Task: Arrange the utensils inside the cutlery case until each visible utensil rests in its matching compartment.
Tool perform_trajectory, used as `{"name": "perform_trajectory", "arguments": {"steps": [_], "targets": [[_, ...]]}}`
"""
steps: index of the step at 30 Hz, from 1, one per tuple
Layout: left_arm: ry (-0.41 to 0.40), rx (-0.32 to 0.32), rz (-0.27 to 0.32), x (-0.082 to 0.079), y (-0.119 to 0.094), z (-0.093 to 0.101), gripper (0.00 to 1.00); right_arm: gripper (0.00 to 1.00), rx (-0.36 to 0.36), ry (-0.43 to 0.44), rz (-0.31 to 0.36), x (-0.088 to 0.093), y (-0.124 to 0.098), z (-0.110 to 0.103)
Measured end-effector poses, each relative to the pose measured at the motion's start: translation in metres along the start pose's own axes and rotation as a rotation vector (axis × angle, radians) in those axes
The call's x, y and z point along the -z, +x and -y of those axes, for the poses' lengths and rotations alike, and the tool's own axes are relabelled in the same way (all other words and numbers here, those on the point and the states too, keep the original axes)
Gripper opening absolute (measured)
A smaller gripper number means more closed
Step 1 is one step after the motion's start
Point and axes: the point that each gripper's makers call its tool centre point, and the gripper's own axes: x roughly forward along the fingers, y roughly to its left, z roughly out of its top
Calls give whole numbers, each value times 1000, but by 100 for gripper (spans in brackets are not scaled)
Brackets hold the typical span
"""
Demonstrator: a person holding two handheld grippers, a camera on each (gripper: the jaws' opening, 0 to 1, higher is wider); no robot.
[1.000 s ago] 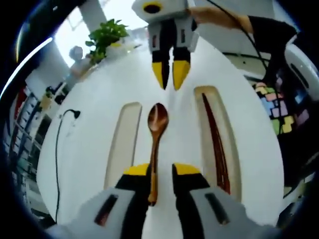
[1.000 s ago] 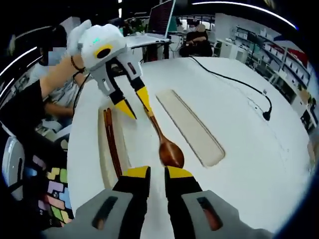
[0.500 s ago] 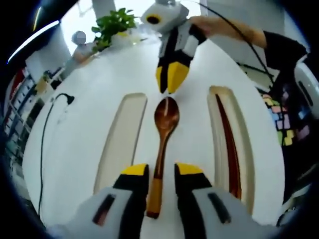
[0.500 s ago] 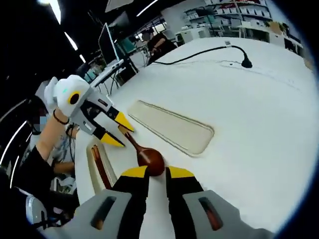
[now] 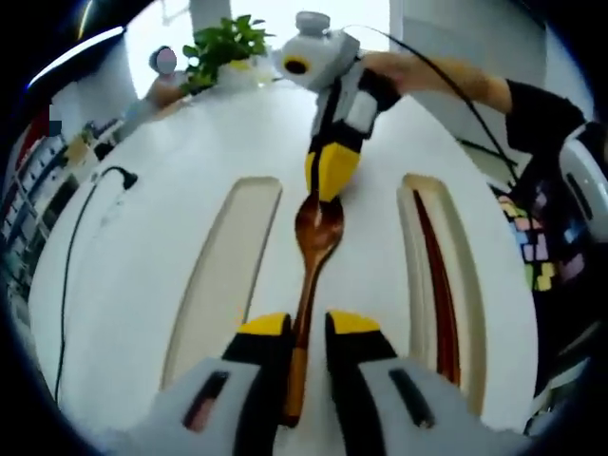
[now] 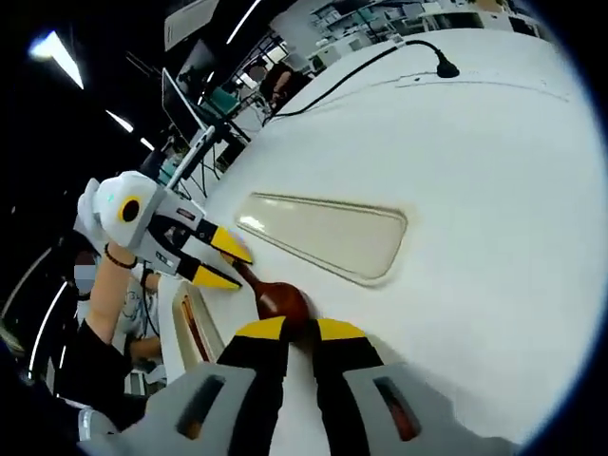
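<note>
A brown wooden spoon (image 5: 316, 228) lies on the white table (image 5: 142, 313) between two long compartments. Its handle runs back between the fingers of my left gripper (image 5: 306, 326), which is open and straddles it without closing on it. My right gripper (image 5: 328, 180) comes down from the far side, and its yellow tips touch the far rim of the spoon's bowl (image 6: 280, 302). In the right gripper view, my right gripper (image 6: 300, 330) stands narrowly open with the bowl just ahead of its tips. The left gripper (image 6: 223, 261) faces it there, its fingers spread.
An empty beige compartment (image 5: 228, 266) lies left of the spoon. Another compartment (image 5: 427, 204) on the right holds dark chopsticks (image 5: 437, 285). A black cable (image 5: 71, 247) crosses the table at the left, a potted plant (image 5: 223, 47) stands at the far edge. A person's arm (image 5: 446, 71) holds the right gripper.
The right gripper has come down from above the table until its tips reach the spoon's bowl. The left gripper still straddles the handle, slightly further along it.
</note>
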Motion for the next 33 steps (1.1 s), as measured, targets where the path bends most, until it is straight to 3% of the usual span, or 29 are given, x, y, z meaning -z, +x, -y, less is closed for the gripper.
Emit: {"name": "perform_trajectory", "arguments": {"steps": [6,8,16,26,33], "targets": [[-1,-1,26,0,0,1,9,4,-10,64,10,2,3,-1],[-2,-2,35,1,-2,1,9,4,4,150,21,4,4,-2],[-24,-18,96,1,-5,1,9,2,-14,193,35,4,5,-4],[22,-29,107,-3,-5,5,9,1,-59,224,48,16,-1,-18],[31,-58,139,-11,-15,5,10,1,-91,222,70,13,-10,-30]]}}
